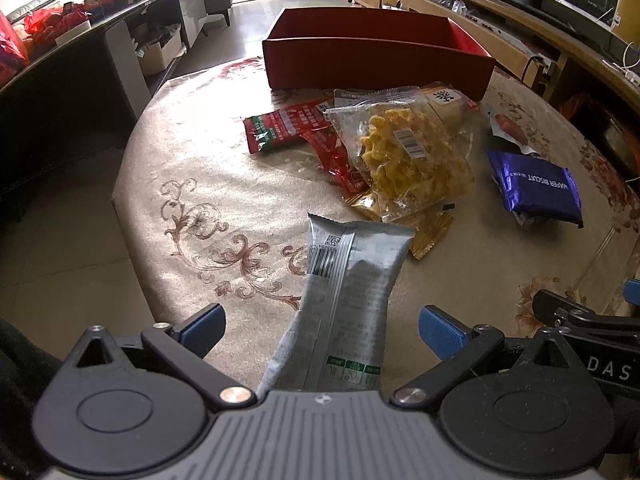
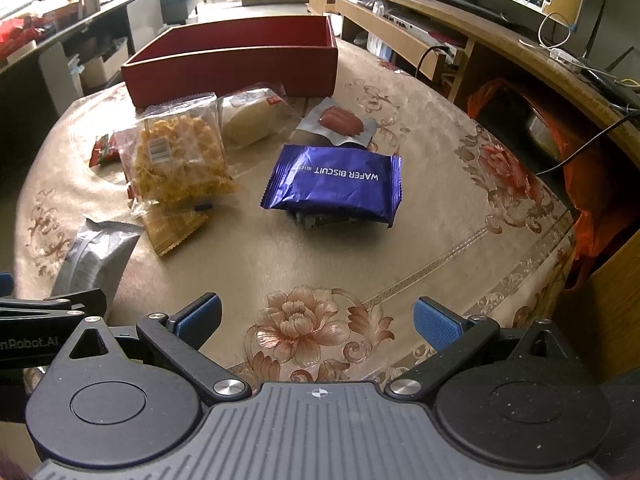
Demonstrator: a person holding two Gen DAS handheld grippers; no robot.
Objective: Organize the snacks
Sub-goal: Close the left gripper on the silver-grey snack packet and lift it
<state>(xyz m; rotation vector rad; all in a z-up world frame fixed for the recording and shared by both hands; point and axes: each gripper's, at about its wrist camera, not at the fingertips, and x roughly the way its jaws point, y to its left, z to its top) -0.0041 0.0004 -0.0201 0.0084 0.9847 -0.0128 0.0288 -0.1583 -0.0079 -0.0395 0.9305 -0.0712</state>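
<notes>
A red box (image 1: 376, 60) (image 2: 236, 68) stands empty at the far side of the round table. In front of it lie a clear bag of yellow snacks (image 1: 404, 156) (image 2: 180, 156), red packets (image 1: 288, 126) (image 2: 105, 149), a pale bun pack (image 2: 250, 116), a sausage pack (image 1: 510, 128) (image 2: 340, 122) and a purple wafer biscuit pack (image 1: 536, 188) (image 2: 336, 182). A grey packet (image 1: 348, 296) (image 2: 96, 256) lies between the wide-apart fingers of my open left gripper (image 1: 322, 330), untouched. My right gripper (image 2: 318, 322) is open over bare cloth near the front edge.
The table carries a beige floral cloth (image 2: 400, 248). A gold wafer packet (image 1: 430, 228) (image 2: 176, 226) pokes out under the yellow snack bag. A wooden TV cabinet (image 2: 500, 40) stands close on the right, a dark counter (image 1: 60, 68) on the left.
</notes>
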